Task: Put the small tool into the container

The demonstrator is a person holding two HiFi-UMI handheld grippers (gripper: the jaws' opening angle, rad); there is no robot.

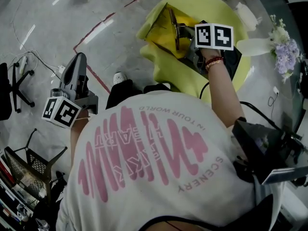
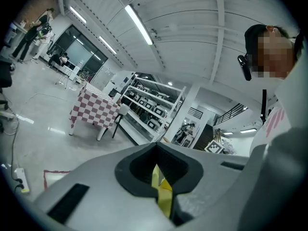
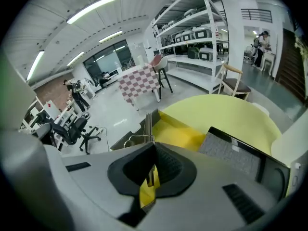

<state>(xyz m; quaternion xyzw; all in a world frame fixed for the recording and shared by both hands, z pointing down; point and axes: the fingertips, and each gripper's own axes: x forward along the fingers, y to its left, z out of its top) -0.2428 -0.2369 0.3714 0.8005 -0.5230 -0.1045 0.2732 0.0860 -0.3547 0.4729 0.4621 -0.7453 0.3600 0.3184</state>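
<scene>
Shoulders in a white T-shirt [image 1: 159, 177] with pink print fill the lower half of the head view. At the left edge of that shirt, out over the grey floor [image 1: 53, 37], the left gripper [image 2: 156, 145] is held well clear of the counter, its marker cube [image 1: 60, 112] nearest the camera and its grey body pointing toward the upper left of the frame. In the left gripper view its fingers are closed tip to tip, and only a strip of yellow lining shows in the slit behind the tips.

Higher in the frame, right of centre, a forearm with a red bead wristband [image 1: 213, 61] reaches onto the round counter [image 1: 211, 4], which is draped in yellow cloth. The right gripper [image 3: 154, 145] sits there under its own marker cube [image 1: 214, 36]. Its fingers are also drawn together, and I can make out nothing gripped between them.

Just past those fingertips stands the container [image 1: 161, 30], an open yellow box with a dark upright wall and a metal handle [image 3: 134, 139] at its near edge. The small tool cannot be made out in any view. A black-framed grey panel [image 3: 231, 155] lies beside the container, toward the right of the frame.

Pale flowers [image 1: 284, 49] sit farther out at the upper right. A red line [image 1: 103, 25] crosses the floor at the upper left.
</scene>
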